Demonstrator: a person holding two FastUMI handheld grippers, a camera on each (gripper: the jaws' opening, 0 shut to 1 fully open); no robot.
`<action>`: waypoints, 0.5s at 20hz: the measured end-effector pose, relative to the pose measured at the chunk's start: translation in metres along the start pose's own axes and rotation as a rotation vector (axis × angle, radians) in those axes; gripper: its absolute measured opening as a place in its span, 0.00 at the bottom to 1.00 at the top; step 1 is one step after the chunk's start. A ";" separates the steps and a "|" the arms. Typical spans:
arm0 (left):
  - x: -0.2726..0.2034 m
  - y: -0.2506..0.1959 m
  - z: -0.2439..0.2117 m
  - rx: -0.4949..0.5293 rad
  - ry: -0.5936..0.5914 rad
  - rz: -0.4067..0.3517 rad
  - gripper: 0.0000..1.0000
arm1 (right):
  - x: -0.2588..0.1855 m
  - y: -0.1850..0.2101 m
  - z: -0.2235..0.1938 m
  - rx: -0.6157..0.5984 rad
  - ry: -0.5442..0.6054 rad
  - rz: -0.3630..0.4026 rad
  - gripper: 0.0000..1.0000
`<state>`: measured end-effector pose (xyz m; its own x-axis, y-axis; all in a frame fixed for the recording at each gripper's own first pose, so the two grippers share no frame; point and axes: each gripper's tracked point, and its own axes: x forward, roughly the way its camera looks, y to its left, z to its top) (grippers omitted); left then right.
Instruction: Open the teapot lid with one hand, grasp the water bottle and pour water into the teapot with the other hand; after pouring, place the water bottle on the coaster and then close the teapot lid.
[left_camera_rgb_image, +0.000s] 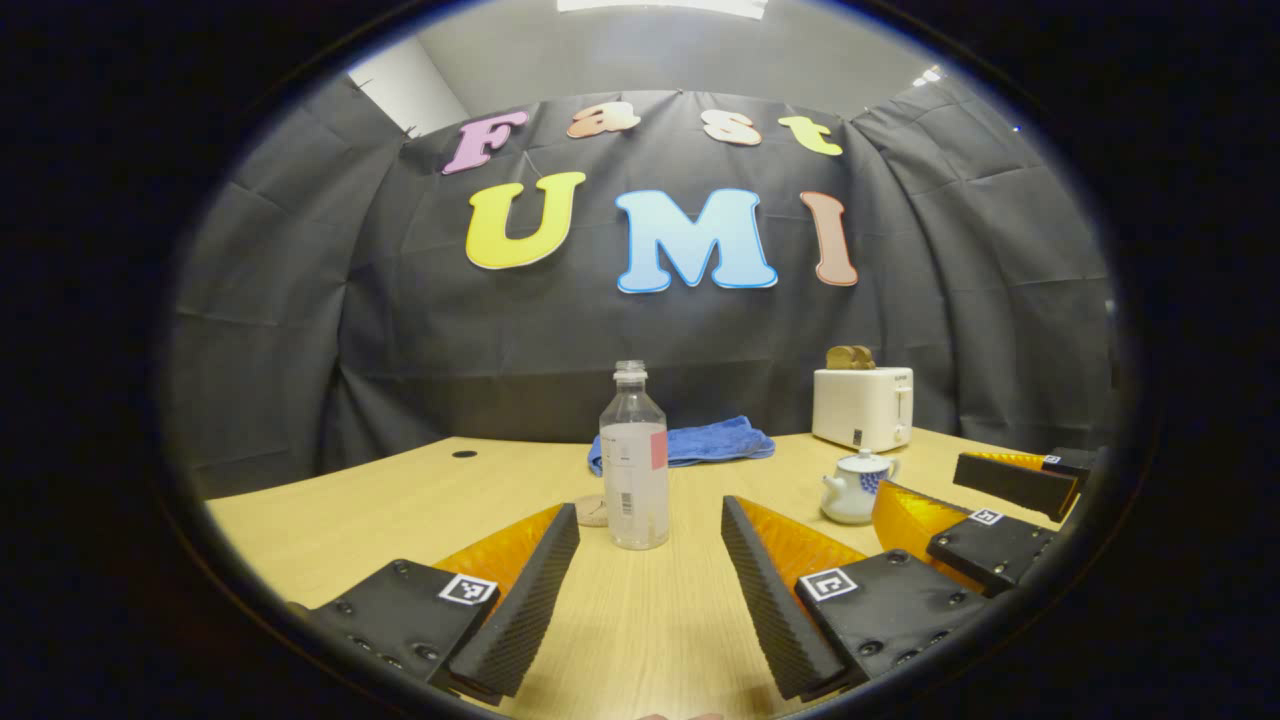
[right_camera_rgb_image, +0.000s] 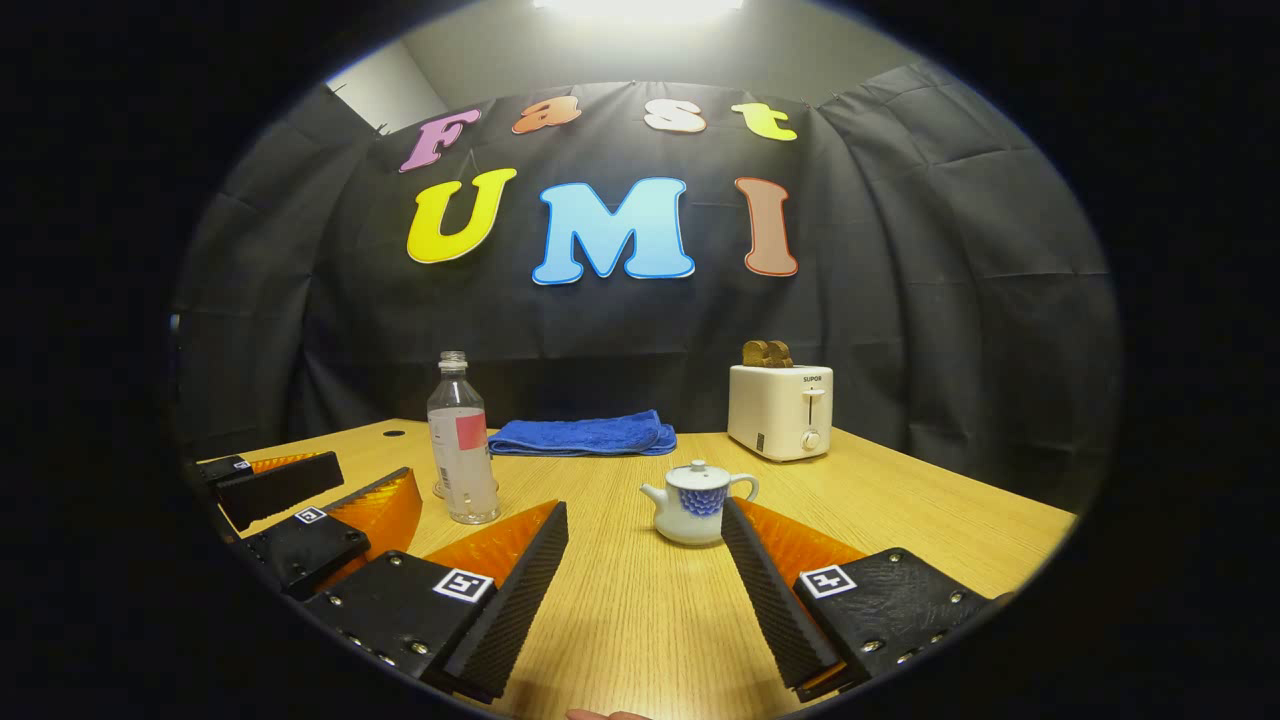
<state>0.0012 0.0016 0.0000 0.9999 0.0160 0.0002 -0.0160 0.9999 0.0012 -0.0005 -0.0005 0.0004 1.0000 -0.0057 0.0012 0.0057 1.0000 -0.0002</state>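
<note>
A clear, capless water bottle with a white and pink label stands upright on the wooden table, just beyond my left gripper, which is open and lined up with it. A round coaster peeks out behind the bottle's base. The small white teapot with a blue pattern sits with its lid on, just past my open right gripper, near its right finger. The left gripper view has the teapot beside the right gripper. The bottle stands next to the left gripper.
A folded blue towel lies at the back of the table. A white toaster with bread slices in it stands at the back right. A small dark hole marks the tabletop at the far left.
</note>
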 end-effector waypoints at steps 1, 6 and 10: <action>0.000 0.000 0.001 0.000 -0.001 0.000 1.00 | 0.000 0.000 0.000 0.000 0.001 0.000 0.96; 0.006 -0.009 -0.005 0.019 0.037 -0.044 1.00 | 0.003 -0.002 -0.003 0.019 0.015 -0.010 0.95; 0.015 -0.004 0.012 0.012 0.007 -0.037 1.00 | 0.033 -0.022 0.010 0.011 0.006 -0.043 0.96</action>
<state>0.0162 -0.0023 0.0121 0.9997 -0.0214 -0.0074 0.0215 0.9997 0.0135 0.0321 -0.0232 0.0100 0.9988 -0.0485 -0.0049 0.0485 0.9988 0.0107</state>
